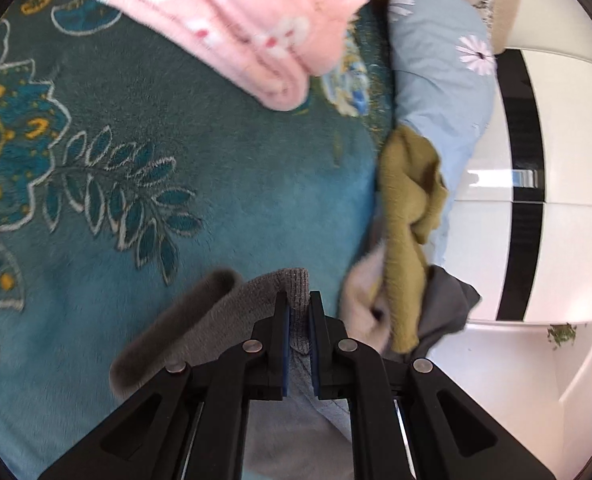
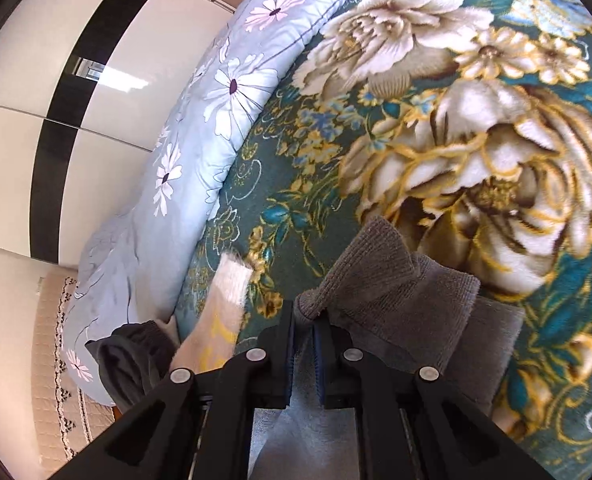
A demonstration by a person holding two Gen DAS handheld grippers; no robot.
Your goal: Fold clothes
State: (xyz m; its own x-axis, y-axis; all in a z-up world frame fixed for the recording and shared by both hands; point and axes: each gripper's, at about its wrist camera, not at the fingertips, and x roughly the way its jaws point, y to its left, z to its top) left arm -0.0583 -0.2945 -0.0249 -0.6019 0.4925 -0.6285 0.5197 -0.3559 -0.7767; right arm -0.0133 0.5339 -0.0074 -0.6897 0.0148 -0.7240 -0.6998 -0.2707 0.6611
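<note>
Both grippers, left (image 1: 299,300) and right (image 2: 303,312), are clamped on the grey knit garment (image 2: 395,292) over the teal floral blanket (image 1: 224,168).

Grey knitted garment (image 1: 232,312) lying on teal floral plush blanket (image 1: 200,160), folded pink fleece garment (image 1: 232,20) beyond it, olive-green crumpled garment (image 1: 407,216) to its right, against light-blue daisy-print quilt (image 1: 443,92) along blanket edge
</note>
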